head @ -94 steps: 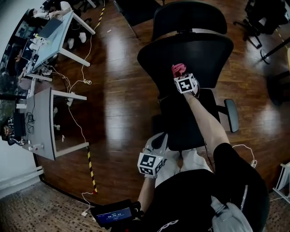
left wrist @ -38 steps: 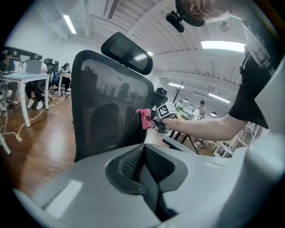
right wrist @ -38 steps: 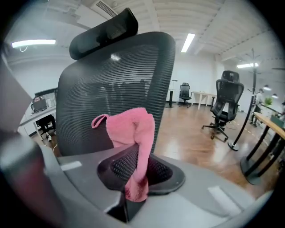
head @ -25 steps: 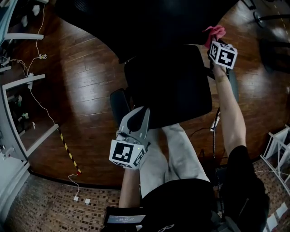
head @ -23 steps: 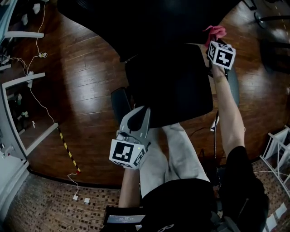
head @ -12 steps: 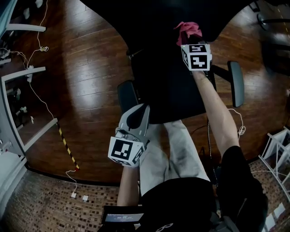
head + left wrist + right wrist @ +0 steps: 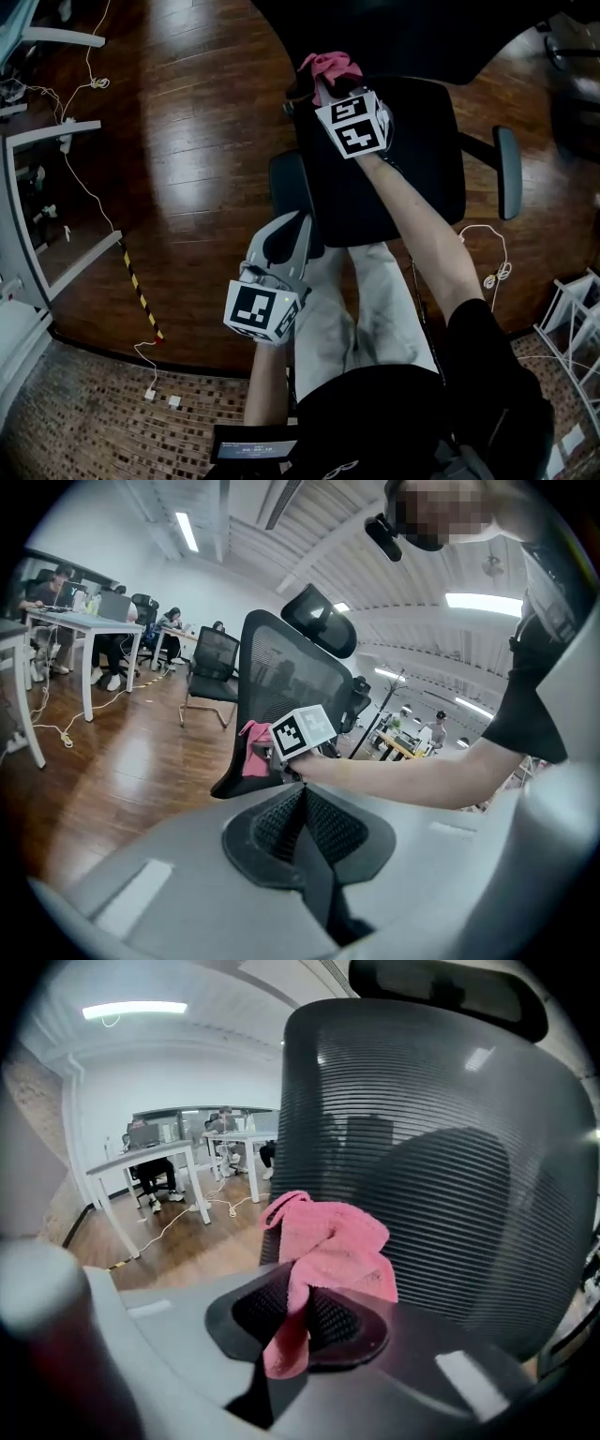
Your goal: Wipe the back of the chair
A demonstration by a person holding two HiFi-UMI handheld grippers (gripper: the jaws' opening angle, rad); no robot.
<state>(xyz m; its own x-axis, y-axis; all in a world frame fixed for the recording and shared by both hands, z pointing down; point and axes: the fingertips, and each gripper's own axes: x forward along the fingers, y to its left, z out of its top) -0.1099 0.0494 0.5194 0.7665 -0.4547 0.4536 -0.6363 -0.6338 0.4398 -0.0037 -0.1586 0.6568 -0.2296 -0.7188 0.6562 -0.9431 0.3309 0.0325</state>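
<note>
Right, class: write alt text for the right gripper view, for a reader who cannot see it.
A pink cloth, clamped in the right claw, hangs in front of a black mesh chair back. White desks stand far behind.

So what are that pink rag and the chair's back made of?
The pink rag looks like soft, fluffy cloth, maybe microfibre: its surface is nappy and it crumples in limp folds. The chair back looks like dark synthetic mesh: it has fine horizontal ribs, and shapes show through it.

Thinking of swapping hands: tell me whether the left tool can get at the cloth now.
Probably yes: nothing stands between the left tool and the cloth, clamped by the right tool. The left is shut, though.
</note>
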